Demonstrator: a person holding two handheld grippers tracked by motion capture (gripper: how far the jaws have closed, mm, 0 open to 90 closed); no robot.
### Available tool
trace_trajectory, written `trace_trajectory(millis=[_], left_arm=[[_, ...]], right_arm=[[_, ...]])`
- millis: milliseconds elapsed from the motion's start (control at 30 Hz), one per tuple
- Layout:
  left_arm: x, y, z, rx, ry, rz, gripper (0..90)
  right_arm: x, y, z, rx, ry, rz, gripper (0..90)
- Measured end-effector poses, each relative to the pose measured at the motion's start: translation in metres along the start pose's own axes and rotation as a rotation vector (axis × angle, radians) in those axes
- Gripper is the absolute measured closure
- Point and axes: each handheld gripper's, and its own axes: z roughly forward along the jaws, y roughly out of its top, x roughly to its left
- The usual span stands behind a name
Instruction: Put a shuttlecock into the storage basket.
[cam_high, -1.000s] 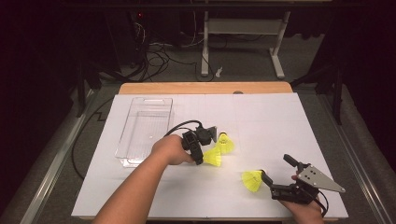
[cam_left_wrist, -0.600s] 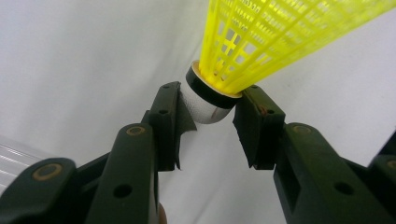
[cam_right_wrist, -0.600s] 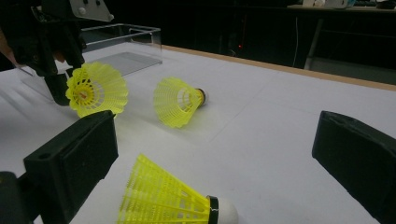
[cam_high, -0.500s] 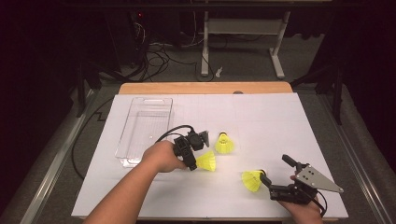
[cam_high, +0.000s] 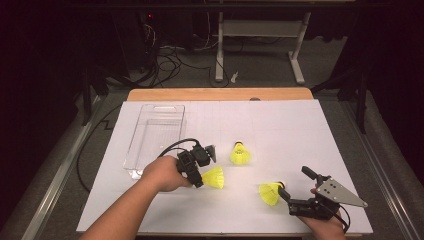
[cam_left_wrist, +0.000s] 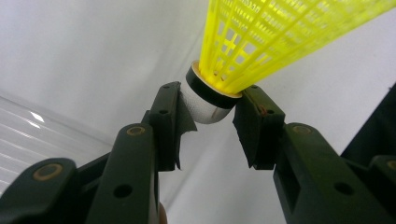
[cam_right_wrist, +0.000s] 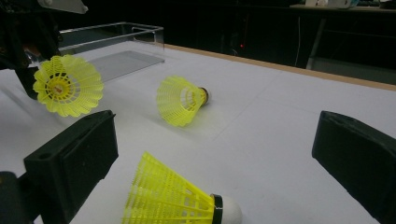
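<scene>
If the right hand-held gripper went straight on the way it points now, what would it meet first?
Most likely the shuttlecock lying on its side just ahead of the right hand-held gripper, between its open jaws. Beyond lies a second shuttlecock, though depth is hard to judge.

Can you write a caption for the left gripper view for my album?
Left gripper pinching the white cork tip of a yellow shuttlecock above the white table.

Yellow mesh shuttlecock (cam_left_wrist: 261, 42), white cork nipped between fingers (cam_left_wrist: 170, 116), skirt outward.
</scene>
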Motion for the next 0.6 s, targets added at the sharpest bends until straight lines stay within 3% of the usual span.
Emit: trace_trajectory(millis=[367,600], left_arm=[[-0.003,-0.004,-0.004,-0.001,-0.011,-0.001,62.7],[-0.004,-0.003,-0.012,0.0,-0.029,-0.021,62.7]], right_arm=[[0.001,0.0,-0.001,-0.001,0.0,0.001,0.9],[0.001,0.0,-0.001,-0.002,0.001,0.001,0.9]])
